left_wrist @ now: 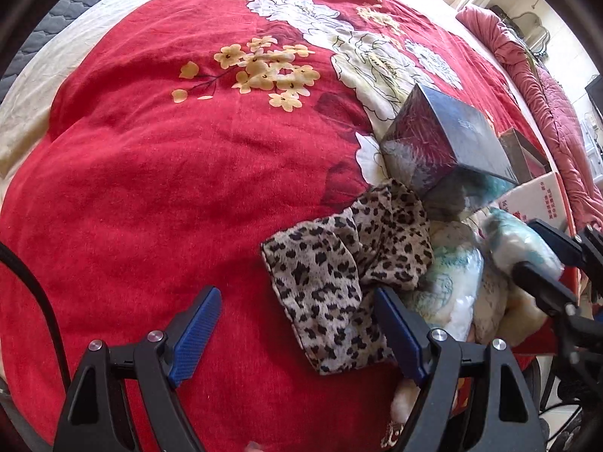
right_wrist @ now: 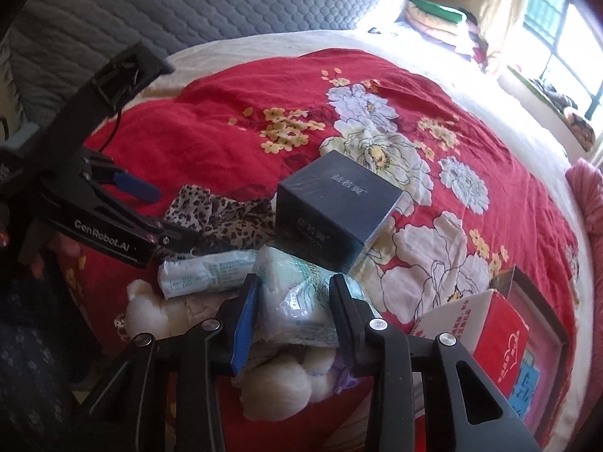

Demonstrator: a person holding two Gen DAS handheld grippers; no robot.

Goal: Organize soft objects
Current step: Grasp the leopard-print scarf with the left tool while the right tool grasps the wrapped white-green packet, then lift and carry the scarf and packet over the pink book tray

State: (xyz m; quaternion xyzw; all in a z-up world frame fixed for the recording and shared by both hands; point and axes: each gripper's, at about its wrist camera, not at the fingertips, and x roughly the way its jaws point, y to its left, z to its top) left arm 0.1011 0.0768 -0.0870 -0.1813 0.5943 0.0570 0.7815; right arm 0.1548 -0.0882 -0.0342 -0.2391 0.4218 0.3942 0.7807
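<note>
Tissue packs are what I have in hand: my right gripper point(right_wrist: 296, 310) has its two pads pressed against the sides of a soft plastic-wrapped tissue pack point(right_wrist: 297, 293), squeezing it a little. Just left of those tongs a second wrapped pack point(right_wrist: 203, 273) lies flat, and under both sits a white plush toy point(right_wrist: 277, 386). Directly beyond the held pack stands a dark cube-shaped box point(right_wrist: 335, 207), touching the pile. Left of that box is a crumpled leopard-print cloth point(left_wrist: 339, 275); my left gripper point(left_wrist: 297, 309) hovers over its near edge with jaws wide apart and nothing held, its right finger point(left_wrist: 399, 335) at the cloth's edge and its left finger over bare cover. To the right of my right tongs is an open red and white carton point(right_wrist: 486, 335). Everything rests on a red floral bedspread point(left_wrist: 150, 173)
</note>
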